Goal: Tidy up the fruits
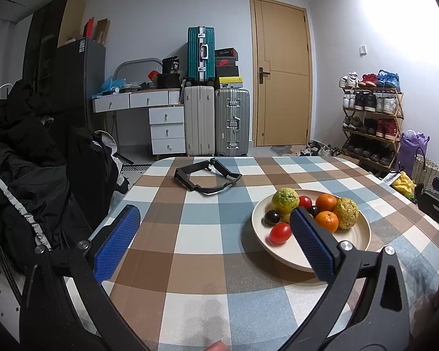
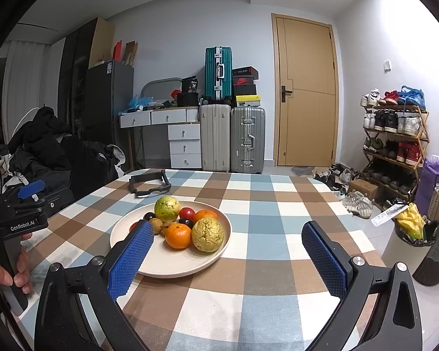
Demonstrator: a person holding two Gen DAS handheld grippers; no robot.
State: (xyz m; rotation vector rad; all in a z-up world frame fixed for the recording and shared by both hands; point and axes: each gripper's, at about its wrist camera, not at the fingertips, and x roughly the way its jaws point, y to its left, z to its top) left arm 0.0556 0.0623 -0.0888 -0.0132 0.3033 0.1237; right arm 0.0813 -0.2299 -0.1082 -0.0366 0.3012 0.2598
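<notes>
Blue-padded fingers (image 1: 313,242) of the left gripper (image 1: 216,234) fill the bottom of the left wrist view, spread wide and holding nothing, above a table (image 1: 202,263) covered in a brown, blue and white checked cloth. At centre right of that frame sits a cream plate (image 1: 357,242) of fruit: 2 knobbly green-yellow fruits (image 1: 285,200), 2 oranges (image 1: 327,220), a red tomato (image 1: 280,233) at the plate's near side, another red one (image 1: 305,201) farther back, and a dark round fruit (image 1: 271,217). One left finger overlaps the plate's near edge in the picture.

From the right wrist view, the right gripper (image 2: 228,251) is likewise spread and empty at the bottom of the frame, with the plate (image 2: 219,242) at centre left, one finger overlapping its near rim. At the left edge a hand (image 2: 20,266) grips the other gripper's black handle.

Beyond the plate, toward the table's far edge, lies a black frame-shaped object (image 1: 206,177). Behind the table, stacked suitcases (image 1: 216,117) stand at centre, a wooden door (image 1: 282,70) to their right and a shoe rack (image 1: 371,117) at far right.
</notes>
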